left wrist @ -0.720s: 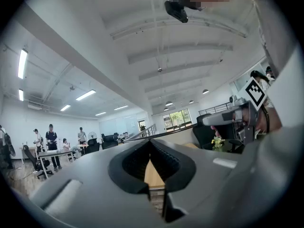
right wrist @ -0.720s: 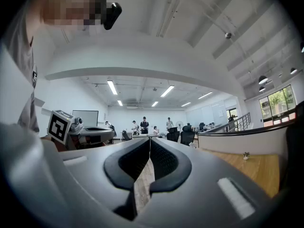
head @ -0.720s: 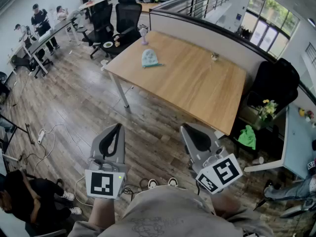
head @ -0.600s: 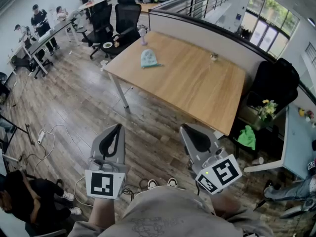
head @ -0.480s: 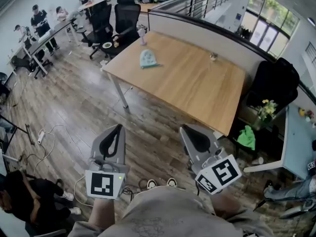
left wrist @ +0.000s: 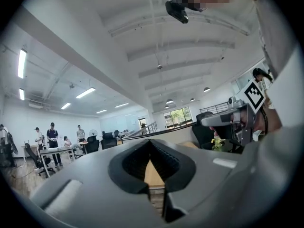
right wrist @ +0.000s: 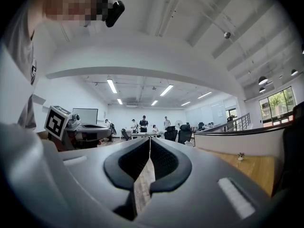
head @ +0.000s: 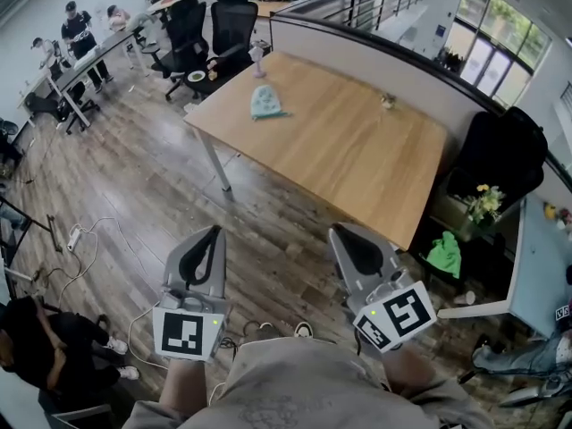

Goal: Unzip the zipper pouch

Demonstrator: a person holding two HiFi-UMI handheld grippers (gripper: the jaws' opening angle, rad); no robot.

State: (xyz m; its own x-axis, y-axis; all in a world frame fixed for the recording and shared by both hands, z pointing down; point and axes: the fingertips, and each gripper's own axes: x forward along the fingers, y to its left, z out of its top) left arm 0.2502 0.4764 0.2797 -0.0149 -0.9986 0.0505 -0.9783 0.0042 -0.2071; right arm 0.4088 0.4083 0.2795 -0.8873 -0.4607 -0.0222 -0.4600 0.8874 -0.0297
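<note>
A light teal zipper pouch (head: 265,103) lies near the far left corner of the wooden table (head: 357,150), seen in the head view. It is well ahead of both grippers. My left gripper (head: 213,231) is held level over the floor, jaws shut and empty. My right gripper (head: 340,232) is beside it, also shut with nothing between its jaws. In the left gripper view the shut jaws (left wrist: 150,142) frame a strip of the table. The right gripper view shows its shut jaws (right wrist: 150,141) against the office.
A small object (head: 388,102) sits at the table's far edge by a low partition (head: 375,56). Black office chairs (head: 219,34) stand beyond the table's left end. Cables (head: 85,248) trail on the wood floor at left. People sit at desks (head: 98,38) at far left.
The head view has shifted slightly, so the table and pouch sit a little closer. Both grippers stay shut in the same pose.
</note>
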